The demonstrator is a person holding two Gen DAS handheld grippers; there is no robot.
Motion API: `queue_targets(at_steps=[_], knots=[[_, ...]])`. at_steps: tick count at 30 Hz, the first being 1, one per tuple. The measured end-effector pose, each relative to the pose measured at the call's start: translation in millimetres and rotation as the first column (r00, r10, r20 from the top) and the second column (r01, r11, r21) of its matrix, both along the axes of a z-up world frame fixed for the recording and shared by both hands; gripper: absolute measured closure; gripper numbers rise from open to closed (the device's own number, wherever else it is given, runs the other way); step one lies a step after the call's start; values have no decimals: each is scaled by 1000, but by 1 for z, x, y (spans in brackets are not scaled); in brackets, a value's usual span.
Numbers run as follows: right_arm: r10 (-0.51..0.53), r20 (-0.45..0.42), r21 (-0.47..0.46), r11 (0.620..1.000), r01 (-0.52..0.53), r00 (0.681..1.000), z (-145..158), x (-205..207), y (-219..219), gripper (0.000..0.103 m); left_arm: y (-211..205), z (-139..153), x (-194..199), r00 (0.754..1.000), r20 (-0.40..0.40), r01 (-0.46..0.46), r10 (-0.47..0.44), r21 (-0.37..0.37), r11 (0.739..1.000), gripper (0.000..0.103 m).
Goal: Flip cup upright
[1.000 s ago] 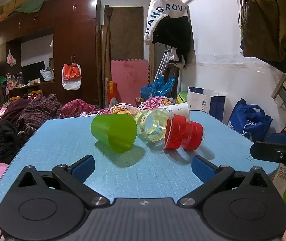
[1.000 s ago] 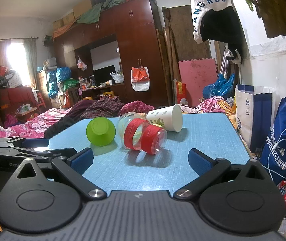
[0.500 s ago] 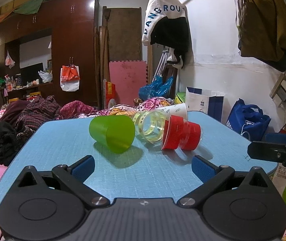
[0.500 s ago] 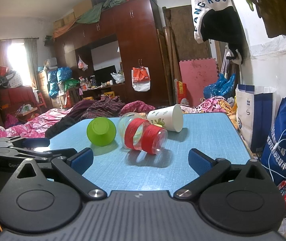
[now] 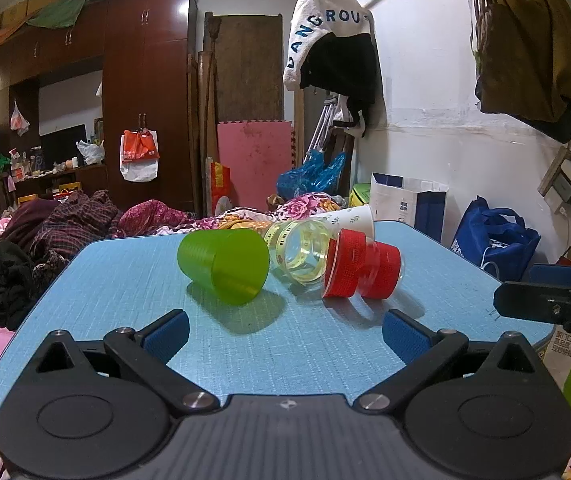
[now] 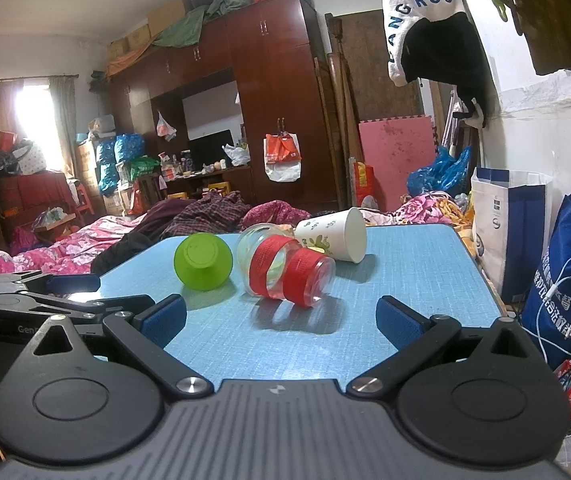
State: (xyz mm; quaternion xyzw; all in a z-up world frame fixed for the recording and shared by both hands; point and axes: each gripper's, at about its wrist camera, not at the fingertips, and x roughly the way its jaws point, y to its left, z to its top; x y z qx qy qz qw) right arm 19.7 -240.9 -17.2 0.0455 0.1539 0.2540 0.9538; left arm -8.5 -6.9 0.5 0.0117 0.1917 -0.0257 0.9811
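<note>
Several cups lie on their sides on the blue table [image 5: 125, 280]. A green plastic cup [image 5: 223, 265] lies at the left; it also shows in the right wrist view [image 6: 202, 262]. A clear glass cup with red bands [image 5: 359, 270] lies next to it, also in the right wrist view [image 6: 285, 270]. A yellowish clear cup [image 5: 299, 250] lies behind them. A white paper cup [image 6: 335, 238] lies at the back. My left gripper [image 5: 283, 332] is open and empty, short of the cups. My right gripper [image 6: 281, 320] is open and empty, short of the red-banded cup.
The table [image 6: 405, 272] ends at the right near a white and blue paper bag [image 6: 509, 220] and a blue bag [image 6: 565, 288]. A bed with heaped clothes [image 5: 25, 248] lies left of the table. The left gripper shows at the left in the right wrist view [image 6: 45, 296].
The left wrist view has shifted slightly; the cups sit a little higher and nearer in it. The cups themselves have not moved. Both grippers stay open.
</note>
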Motion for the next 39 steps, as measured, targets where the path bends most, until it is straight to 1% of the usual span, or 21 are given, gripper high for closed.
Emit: queue_targets(at_steps=[15,19,22,24,28,29,30,32,33,35,37,39], knots=[[-1,-2,3,1000,1,1000,0,0,-1,1,2,-2,0,1000,1,1,-1,-6,1000,0],[-1,-3,3,1000,1,1000,-1,1,0,1,11,-1,-6,997,72,22,-18,-52,998,0],[1,-6,7,1000,-1,1000,-2,2,1,1,20,4,-5,994,113,11,-4,-59,998,0],[4,-6,4,1000,-4,1000,-2,2,2,1,24,8,1,993,116,23,-18,-43,999,0],[4,-8,-4,1000,-4,1000,-3,5,7,1,30,14,22,996,77,41,-43,27,999,0],[1,-14,-4,1000,-1,1000,-3,8,7,1,31,16,28,995,71,62,-65,39,997,0],[-5,-21,-4,1000,5,1000,-4,10,9,1,33,21,35,991,68,108,-111,52,993,0],[-14,-34,-7,1000,14,999,-4,17,11,1,39,31,47,980,71,181,-184,54,982,0],[-20,-43,-9,1000,20,999,-5,20,11,1,41,37,56,975,57,211,-214,53,976,0],[-35,-61,-20,999,34,998,-6,31,15,1,44,48,78,952,9,306,-307,45,951,0],[-59,-68,-25,998,57,996,-4,42,16,1,44,56,100,928,-28,372,-371,48,927,0],[-83,-76,-13,997,82,994,0,56,16,1,39,62,123,903,-76,430,-424,105,897,0]])
